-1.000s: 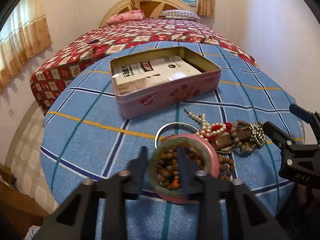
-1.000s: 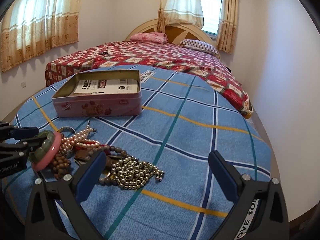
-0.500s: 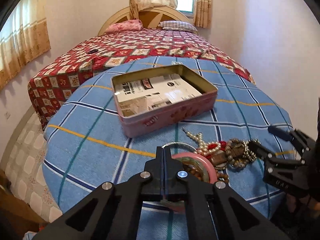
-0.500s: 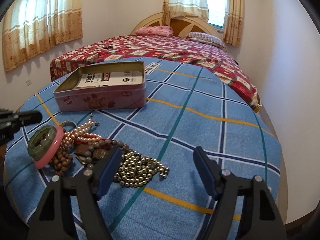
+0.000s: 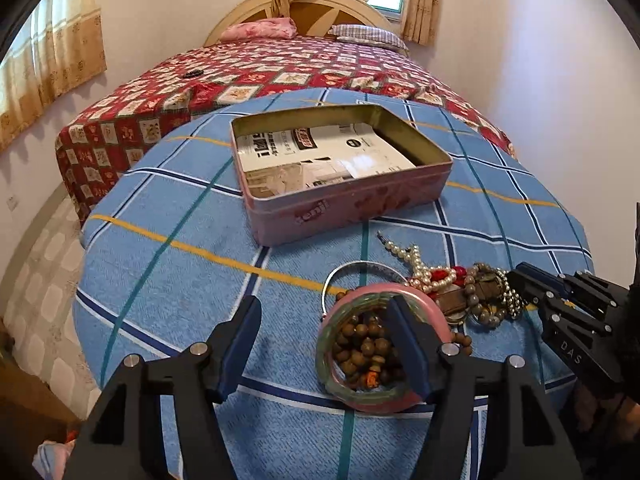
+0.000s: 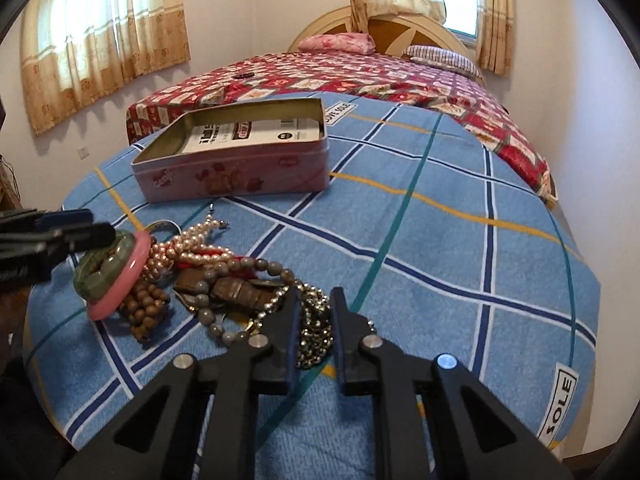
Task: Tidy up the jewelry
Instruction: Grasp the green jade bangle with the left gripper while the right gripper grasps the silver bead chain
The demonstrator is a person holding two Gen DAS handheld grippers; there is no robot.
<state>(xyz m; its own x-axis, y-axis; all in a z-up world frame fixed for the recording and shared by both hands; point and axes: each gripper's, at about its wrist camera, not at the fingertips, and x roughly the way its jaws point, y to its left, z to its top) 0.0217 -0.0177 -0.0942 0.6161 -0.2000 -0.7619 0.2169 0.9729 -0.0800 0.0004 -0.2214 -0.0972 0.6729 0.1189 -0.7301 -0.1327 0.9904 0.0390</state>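
Observation:
A jewelry pile lies on the blue checked cloth: stacked pink and green bangles (image 5: pixel 374 346) over brown wooden beads (image 5: pixel 362 354), a pearl strand (image 5: pixel 414 258), a grey bead bracelet (image 6: pixel 240 280) and a silver ball chain (image 6: pixel 314 334). My left gripper (image 5: pixel 328 320) is open; its right finger reaches inside the bangles, which tilt up in the right wrist view (image 6: pixel 112 272). My right gripper (image 6: pixel 314 308) is nearly shut around the silver ball chain. An open pink tin (image 5: pixel 352 204) holding a white packet stands behind the pile.
The table's round edge drops off close on all sides. A bed with a red patterned cover (image 5: pixel 248 80) stands beyond the table. A white wall (image 6: pixel 592 80) runs along the right.
My left gripper, shut half a second ago, has opened wide, one finger inside the bangles. My right gripper has dropped forward onto the silver ball chain and narrowed from wide open to nearly shut.

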